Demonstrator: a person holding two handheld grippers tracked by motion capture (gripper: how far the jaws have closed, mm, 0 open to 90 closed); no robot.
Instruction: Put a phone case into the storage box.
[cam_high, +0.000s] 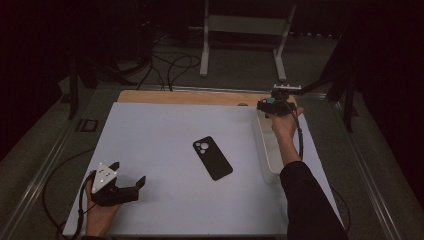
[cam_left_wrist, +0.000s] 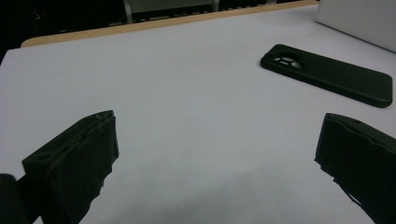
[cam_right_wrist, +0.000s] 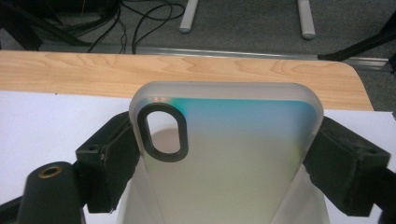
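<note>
Frosted clear phone case pinched across its width between the jaws of the right gripper, held at the far right of the white mat over the pale tray. Black phone case flat mid-mat, back up, untouched. Left gripper near the front left corner, jaws spread, nothing between them. Judged early to midway: clear case picked up, not yet set down or brought to the black one; left side idle so far. Right gripper view gives the grip, the oval camera cutout and the wooden table edge; high view gives only the hand's place. Left gripper view confirms empty jaws, black case well apart.
</note>
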